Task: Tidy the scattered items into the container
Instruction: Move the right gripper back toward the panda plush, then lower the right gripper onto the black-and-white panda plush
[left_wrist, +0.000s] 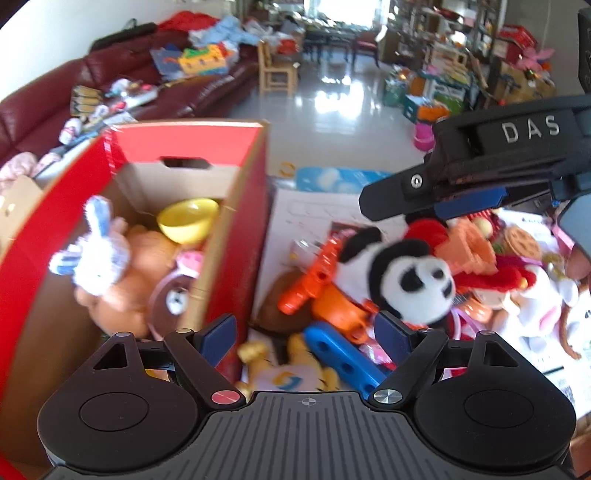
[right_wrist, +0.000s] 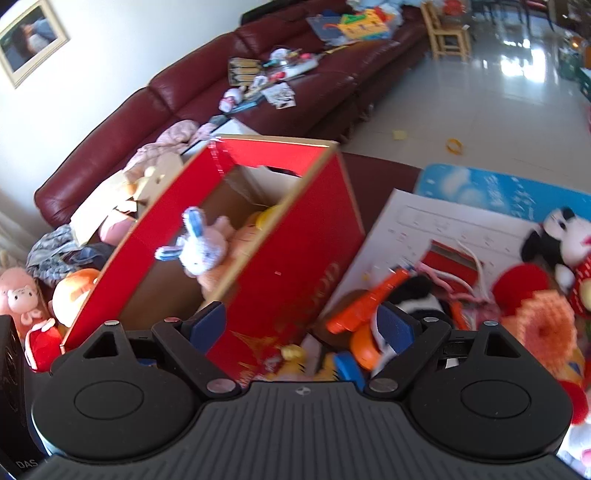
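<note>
A red cardboard box (left_wrist: 243, 229) (right_wrist: 295, 258) stands open at the left. It holds a white-and-blue bunny (left_wrist: 94, 254) (right_wrist: 199, 247), a yellow bowl (left_wrist: 188, 218) and other plush toys. Beside it lies a pile of toys: a panda plush (left_wrist: 410, 277) (right_wrist: 417, 301), an orange plastic toy (left_wrist: 317, 280) (right_wrist: 369, 306) and a blue perforated bar (left_wrist: 343, 358). My left gripper (left_wrist: 306, 334) is open and empty above the pile by the box's right wall. My right gripper (right_wrist: 301, 325) is open and empty over the box's near corner. It also shows in the left wrist view (left_wrist: 436, 199), above the panda.
A dark red sofa (right_wrist: 184, 96) strewn with clutter runs behind the box. A black-and-white mouse plush (right_wrist: 561, 240), an orange knitted piece (right_wrist: 546, 328), a white paper sheet (right_wrist: 424, 221) and a blue mat (right_wrist: 498, 192) lie at right. Shiny floor and a wooden chair (left_wrist: 275, 70) lie beyond.
</note>
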